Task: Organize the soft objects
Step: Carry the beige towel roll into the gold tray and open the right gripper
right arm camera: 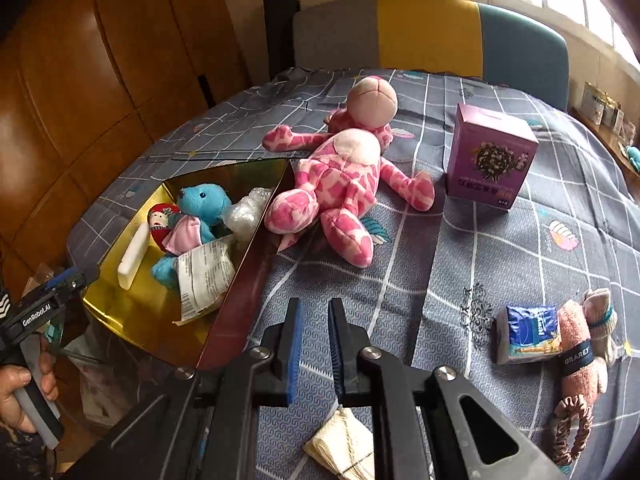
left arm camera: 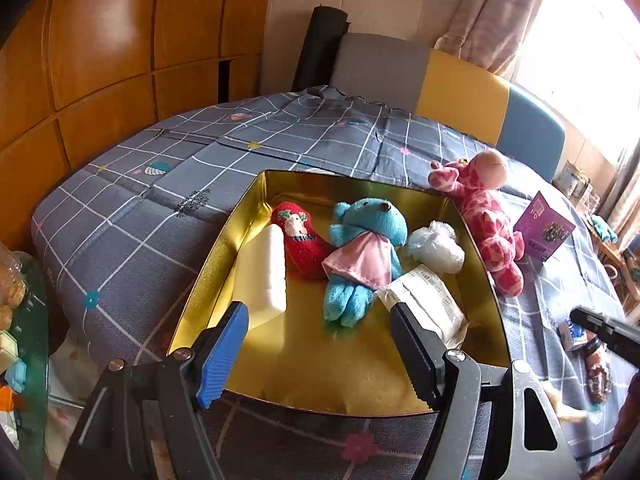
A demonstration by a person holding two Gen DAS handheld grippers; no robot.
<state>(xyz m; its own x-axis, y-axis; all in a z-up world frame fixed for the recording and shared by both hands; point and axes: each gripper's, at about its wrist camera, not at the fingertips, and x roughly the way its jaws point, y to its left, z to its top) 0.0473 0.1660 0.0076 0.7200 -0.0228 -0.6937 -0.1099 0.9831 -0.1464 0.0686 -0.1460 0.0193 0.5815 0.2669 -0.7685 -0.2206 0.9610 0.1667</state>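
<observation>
An open gold tin (left arm camera: 474, 220) on the grey checked bedspread holds a blue teddy with a pink cloth (left arm camera: 368, 232), a red stuffed toy (left arm camera: 300, 240), a white foam block (left arm camera: 264, 276), a wad of bubble wrap (left arm camera: 438, 246) and a white paper packet (left arm camera: 424, 300). My left gripper (left arm camera: 320, 336) hangs open over the tin's near end, nothing between its fingers. A pink giraffe plush (right arm camera: 340, 176) lies on the bedspread against the tin's right wall (right arm camera: 256, 248). My right gripper (right arm camera: 315, 304) is shut and empty above the bedspread, right of the tin.
A purple box (right arm camera: 490, 156) stands right of the giraffe. At the near right lie a blue tissue pack (right arm camera: 528, 332), a pink knitted toy (right arm camera: 580, 352) and a scrunchie (right arm camera: 568, 432). A folded beige cloth (right arm camera: 340, 444) lies under my right gripper. A padded headboard (right arm camera: 428, 32) bounds the far side.
</observation>
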